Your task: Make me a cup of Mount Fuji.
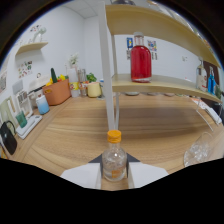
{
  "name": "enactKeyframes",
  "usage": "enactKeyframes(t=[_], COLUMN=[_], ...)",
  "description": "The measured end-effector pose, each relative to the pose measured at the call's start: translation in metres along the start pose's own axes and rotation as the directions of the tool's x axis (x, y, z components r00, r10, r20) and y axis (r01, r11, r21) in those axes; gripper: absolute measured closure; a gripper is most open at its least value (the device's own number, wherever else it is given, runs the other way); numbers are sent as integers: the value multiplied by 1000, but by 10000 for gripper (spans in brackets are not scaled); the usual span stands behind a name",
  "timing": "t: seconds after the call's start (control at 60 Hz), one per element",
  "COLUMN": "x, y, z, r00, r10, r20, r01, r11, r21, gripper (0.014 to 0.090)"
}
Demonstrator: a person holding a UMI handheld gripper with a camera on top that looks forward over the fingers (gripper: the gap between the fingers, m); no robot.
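wooden counter (75, 125) | orange round tub (56, 92) far back by wall | pale yellow mug (93, 89) beside it | black bag (8, 137) at counter edge | light-blue cup (42, 104) near tub

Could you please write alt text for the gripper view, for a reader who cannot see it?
A small clear bottle with an orange cap stands between the gripper fingers on a wooden counter; whether they press on it is unclear. Beyond it, a large bottle of red liquid sits on a wooden shelf, and a clear glass stands nearby on the counter.
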Motion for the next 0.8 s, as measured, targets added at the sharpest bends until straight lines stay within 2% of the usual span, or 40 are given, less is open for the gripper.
enactKeyframes(t=[0.217,0.467,0.533,0.617,0.65,0.667,0.683,0.7,0.733,0.8], x=[-3,-3,-3,-6,-8,-9,-10,-11,-11,-10], y=[15,21,22,20,18,16,14,12,6,-7], z=[1,-7,-10,-14,-18,-20,-22,-25,-31,-46], r00=[1000,1000,999,998,997,996,995,994,993,991], r10=[24,-7,-18,-29,-37,-41,-44,-47,-51,-61], r20=[10,30,35,59,72,80,87,94,105,118], r01=[-23,10,20,34,42,46,50,53,56,65], r11=[997,996,996,996,996,996,996,997,997,997], r21=[-79,-86,-82,-80,-75,-72,-67,-63,-53,-31], gripper=[687,673,633,511,387,371,254,213,183,195])
